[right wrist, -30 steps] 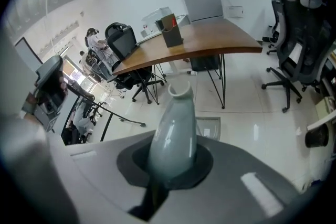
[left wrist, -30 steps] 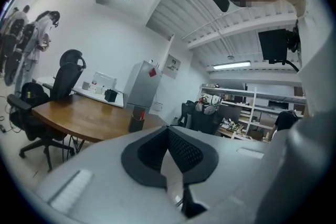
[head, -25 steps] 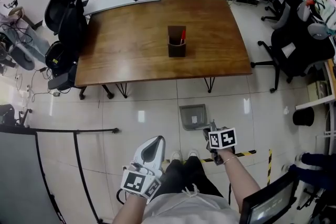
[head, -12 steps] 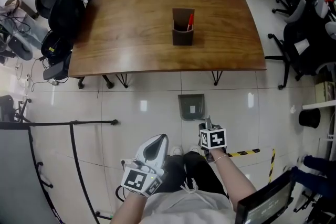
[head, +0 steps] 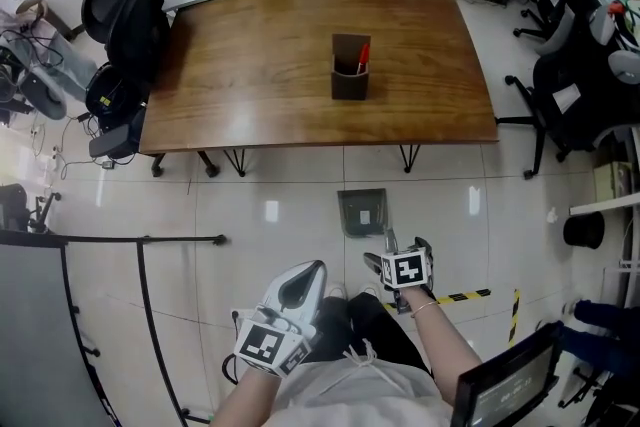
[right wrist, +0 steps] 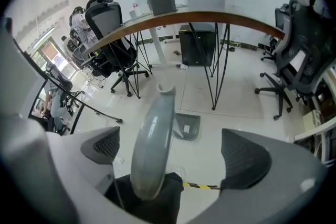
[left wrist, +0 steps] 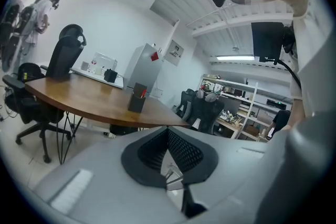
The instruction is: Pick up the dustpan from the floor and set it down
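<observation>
The grey dustpan (head: 362, 212) sits on the floor (head: 250, 255), its upright handle (right wrist: 152, 149) between my right gripper's (head: 397, 253) jaws, which have just been opening and stand spread, not pressing it. I judge the grasp comes next: close on the handle, then lift. The left gripper (head: 312, 273) idles, its jaws pressed together.

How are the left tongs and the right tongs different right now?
The left tongs are shut with nothing between them; the right tongs have just been opening and stand wide apart around the grey plastic dustpan handle, not squeezing it. The left tongs point nearly level at the brown wooden table; the right tongs point steeply down at the white tiled floor. Both have dark ribbed pads.
</observation>
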Available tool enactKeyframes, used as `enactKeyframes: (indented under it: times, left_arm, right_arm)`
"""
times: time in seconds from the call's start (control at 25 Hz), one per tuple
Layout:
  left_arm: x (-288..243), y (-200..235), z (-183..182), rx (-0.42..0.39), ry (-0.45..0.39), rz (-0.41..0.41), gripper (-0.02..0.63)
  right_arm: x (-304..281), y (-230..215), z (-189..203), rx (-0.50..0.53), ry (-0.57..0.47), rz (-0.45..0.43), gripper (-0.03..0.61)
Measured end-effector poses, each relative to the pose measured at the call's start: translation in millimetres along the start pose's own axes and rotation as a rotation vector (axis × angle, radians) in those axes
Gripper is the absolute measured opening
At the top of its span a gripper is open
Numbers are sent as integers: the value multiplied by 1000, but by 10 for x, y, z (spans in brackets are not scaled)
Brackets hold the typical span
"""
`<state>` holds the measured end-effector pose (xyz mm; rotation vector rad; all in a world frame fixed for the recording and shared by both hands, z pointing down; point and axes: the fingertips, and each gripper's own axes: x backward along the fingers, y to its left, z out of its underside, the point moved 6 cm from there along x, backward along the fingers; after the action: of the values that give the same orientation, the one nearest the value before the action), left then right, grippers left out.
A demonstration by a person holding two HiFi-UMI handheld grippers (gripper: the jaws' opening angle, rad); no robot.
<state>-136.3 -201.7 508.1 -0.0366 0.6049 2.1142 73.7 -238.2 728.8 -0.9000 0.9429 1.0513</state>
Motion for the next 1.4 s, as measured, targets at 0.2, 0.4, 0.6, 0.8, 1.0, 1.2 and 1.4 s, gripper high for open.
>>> enactKeyframes:
  times: [0.2, 0.4, 0.6, 0.8, 1.0, 1.2, 1.4]
  left_arm:
    - [196, -222, -329, -19, -26, 31, 14]
    - [441, -707, -619, -86, -114, 107, 14]
    - [903, -1398, -827, -196, -258, 131, 12]
    - [1436, -2246, -581, -188, -259, 124, 14]
    - [2050, -2992, -339, -201, -327, 86, 14]
    - [2531, -3369, -229, -242, -365, 72, 14]
    - [2745, -3467, -195, -244, -370, 76, 14]
  right_arm:
    - [1065, 285, -242, 181, -202, 10, 583]
    - [2644, 540, -412, 256, -642, 174, 78]
    - [3779, 715, -115, 307, -915, 111, 2]
    - [4582, 892, 637, 361, -1057, 31, 2]
    - [5071, 1002, 1419, 385, -1096, -44, 2]
    - [5422, 1139, 1950, 393, -1126, -77, 1]
    - [5616, 1294, 2173, 423, -1148, -60, 0]
